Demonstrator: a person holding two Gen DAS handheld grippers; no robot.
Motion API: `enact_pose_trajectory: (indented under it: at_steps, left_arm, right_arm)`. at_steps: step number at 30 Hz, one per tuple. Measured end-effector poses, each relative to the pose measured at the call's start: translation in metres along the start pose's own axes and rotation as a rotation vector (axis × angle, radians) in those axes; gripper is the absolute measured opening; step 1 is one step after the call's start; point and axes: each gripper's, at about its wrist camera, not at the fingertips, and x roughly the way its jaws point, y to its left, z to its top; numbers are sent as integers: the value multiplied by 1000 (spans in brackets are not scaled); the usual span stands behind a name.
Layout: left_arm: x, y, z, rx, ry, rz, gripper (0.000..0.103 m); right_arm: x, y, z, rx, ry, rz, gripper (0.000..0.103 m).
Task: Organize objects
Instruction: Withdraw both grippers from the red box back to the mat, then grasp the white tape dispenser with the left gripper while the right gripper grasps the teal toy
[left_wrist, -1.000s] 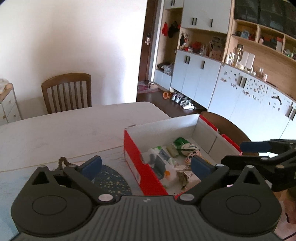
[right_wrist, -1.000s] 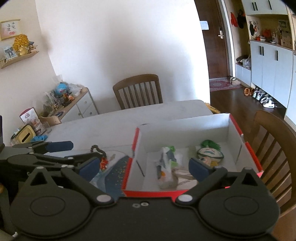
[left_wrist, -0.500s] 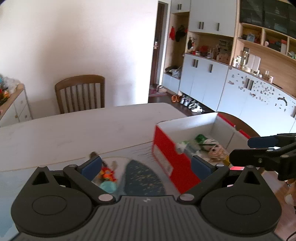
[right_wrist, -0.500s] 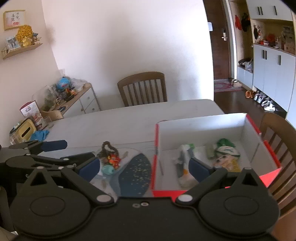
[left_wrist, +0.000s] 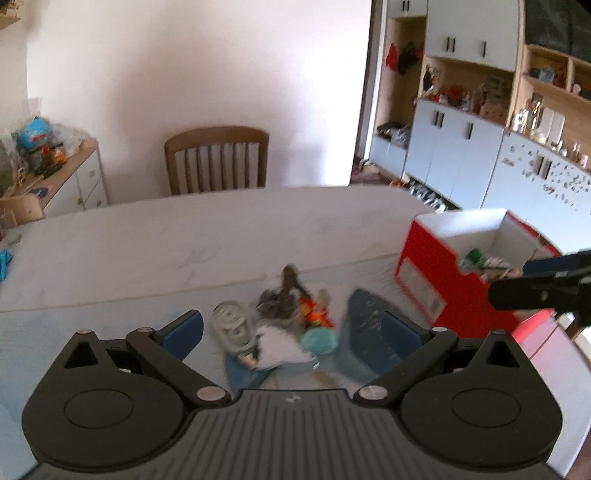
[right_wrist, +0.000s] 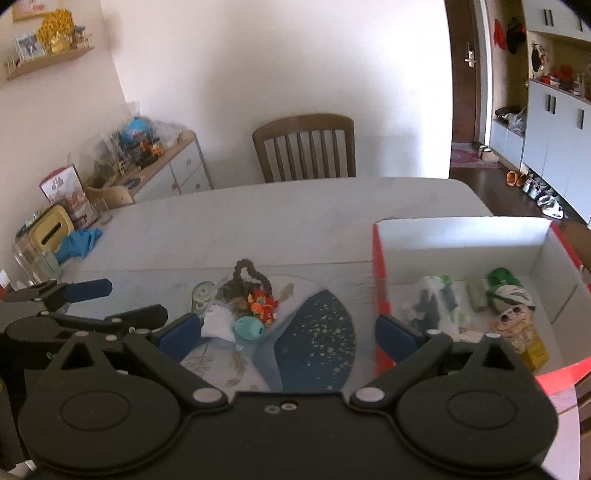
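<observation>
Both claws spread, empty. Left claw (left_wrist: 291, 330) faces toy pile (right_wrist: 245, 310) on tabletop (right_wrist: 277, 218), likely choosing next pick. Right claw (right_wrist: 288, 330) between pile and box (right_wrist: 461, 236); box beside pile, shortening transfers.

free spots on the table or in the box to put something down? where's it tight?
Free: bare table between the far chair and the small-item pile, and the red box's back strip along its far wall. Tight: around the pile, and the box floor's front half, filled with packets and toys.
</observation>
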Motion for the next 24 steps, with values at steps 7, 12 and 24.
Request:
enact_pose_trajectory:
  at_steps: [7,12,24]
  left_arm:
    - [30,32,-8,-19,51,43,103]
    - [56,47,-7,-17,67,106,103]
    - [123,74,-4,-64,163,162,102]
  right_arm:
    - [34,17,0,-45,64,-15,97]
    - [58,24,-2,-86,95,-31,96]
    - [110,31,-5,-141,177,-48,86]
